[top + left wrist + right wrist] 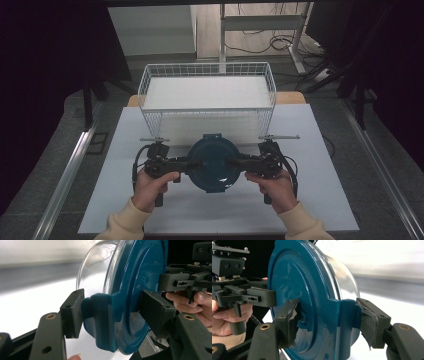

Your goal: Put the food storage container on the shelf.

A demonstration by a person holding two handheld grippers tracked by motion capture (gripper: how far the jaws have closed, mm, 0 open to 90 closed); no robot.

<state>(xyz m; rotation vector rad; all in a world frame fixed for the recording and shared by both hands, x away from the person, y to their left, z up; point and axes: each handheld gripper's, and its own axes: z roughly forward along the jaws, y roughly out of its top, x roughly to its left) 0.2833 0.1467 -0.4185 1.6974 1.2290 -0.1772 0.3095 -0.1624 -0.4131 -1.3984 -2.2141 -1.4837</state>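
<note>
A round clear container with a dark blue lid hangs a little above the white table sheet, in front of the wire basket. It is held from both sides. My left gripper is shut on the blue clip tab at the container's left edge, one pad under the tab and one on the lid top. My right gripper is shut on the opposite clip tab in the same way. Each gripper view shows the other gripper across the lid. The container looks empty.
A white wire basket with a white floor stands at the back of the table, just behind the container. A wooden table edge shows beside it. Metal rails run along both sides of the table.
</note>
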